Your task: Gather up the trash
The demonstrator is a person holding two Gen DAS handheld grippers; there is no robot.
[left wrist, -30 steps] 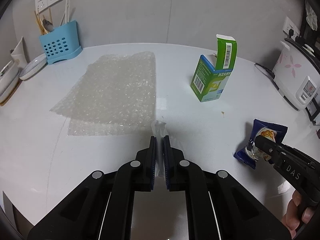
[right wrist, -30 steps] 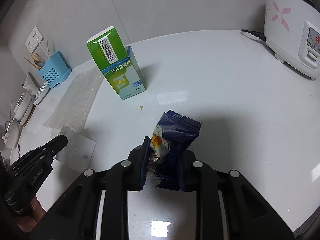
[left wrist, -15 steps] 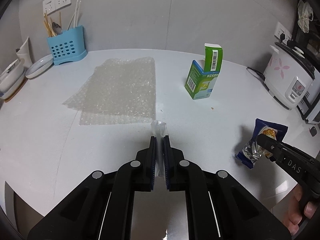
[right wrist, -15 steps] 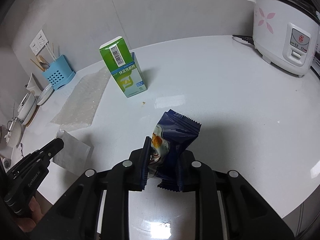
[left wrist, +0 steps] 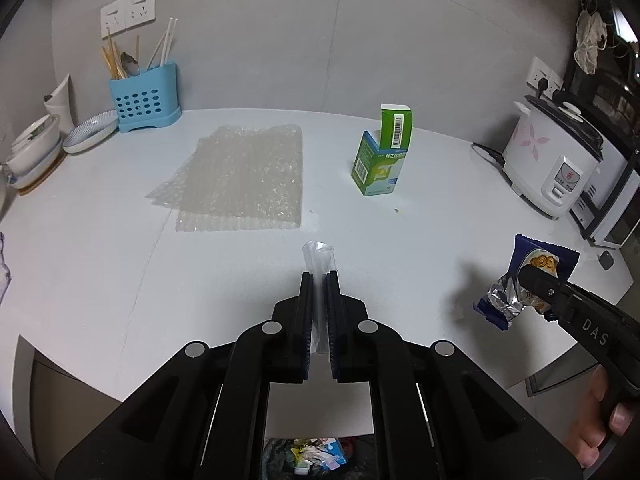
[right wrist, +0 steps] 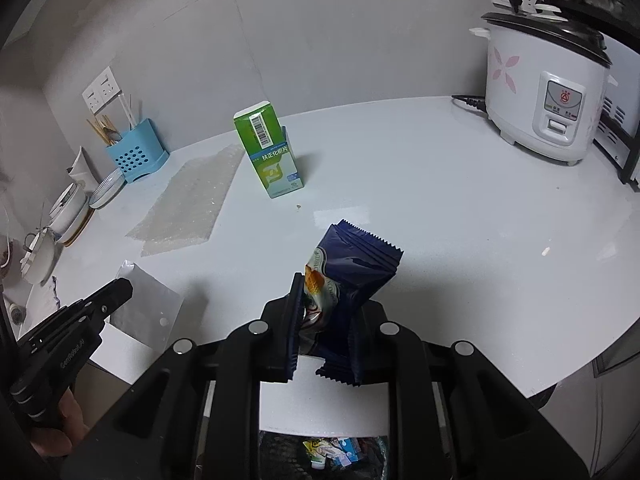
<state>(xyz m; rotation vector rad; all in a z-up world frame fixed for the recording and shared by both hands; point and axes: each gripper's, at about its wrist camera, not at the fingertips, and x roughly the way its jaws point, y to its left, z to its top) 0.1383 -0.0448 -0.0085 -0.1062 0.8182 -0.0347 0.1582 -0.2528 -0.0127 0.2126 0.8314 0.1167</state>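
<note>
- Through the left wrist camera, the left gripper (left wrist: 319, 280) was closed on a clear plastic wrapper (left wrist: 318, 258), which stood up between its two fingers, above the near edge of the white table (left wrist: 100, 264).
- At the right side of this view, the right gripper (left wrist: 536, 280) held a dark blue snack packet (left wrist: 532, 268) in the air.
- Farther on the table lay a sheet of bubble wrap (left wrist: 240, 180), and a green carton (left wrist: 382, 160) stood upright with its flap open.
- Below the fingers, a trash bin (left wrist: 316, 460) with coloured waste was visible.
- From the right wrist camera, the right gripper (right wrist: 324, 308) was clamped on the snack packet (right wrist: 352, 276), tilted to the right.
- On the left, the left gripper (right wrist: 120, 292) held the clear wrapper (right wrist: 148, 304) over the table edge.
- Under the right gripper the trash bin (right wrist: 328, 452) showed, and a rice cooker (right wrist: 548, 88) stood at the far right.
</note>
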